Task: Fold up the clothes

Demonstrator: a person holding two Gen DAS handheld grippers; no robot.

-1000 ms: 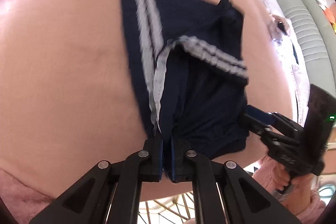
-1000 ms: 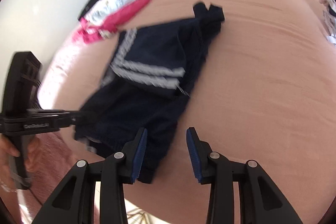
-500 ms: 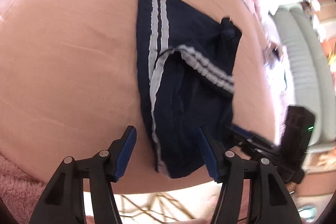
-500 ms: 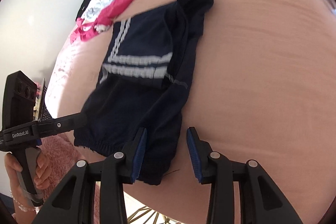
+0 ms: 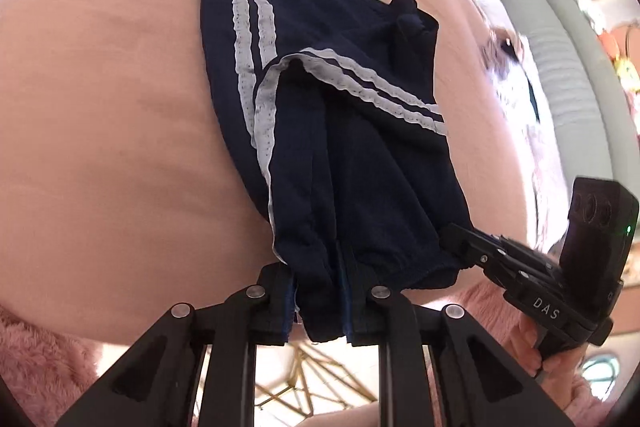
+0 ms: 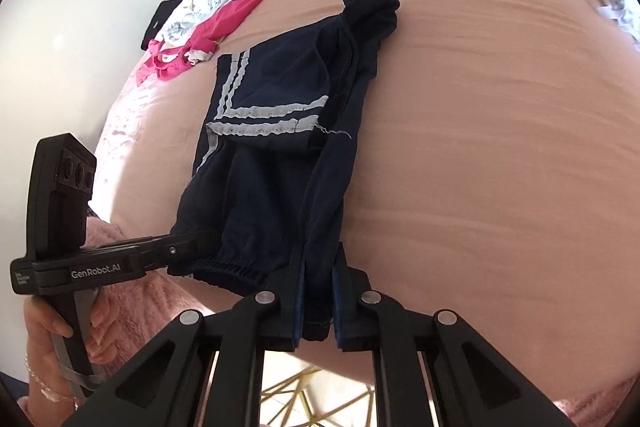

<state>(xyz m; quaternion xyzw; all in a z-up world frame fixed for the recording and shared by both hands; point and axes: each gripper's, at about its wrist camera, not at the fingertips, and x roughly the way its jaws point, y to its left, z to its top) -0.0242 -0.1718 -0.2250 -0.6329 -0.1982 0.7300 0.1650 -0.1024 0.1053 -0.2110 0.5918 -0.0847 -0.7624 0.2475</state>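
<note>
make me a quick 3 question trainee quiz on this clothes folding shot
1. True or false: both the left gripper and the right gripper are shut on the navy shorts.
2. Which colour are the stripes on the shorts? A) red B) white C) yellow
3. Fill in: the shorts lie on a ____ bedsheet.

Key: 1 true; 2 B; 3 pink
</note>
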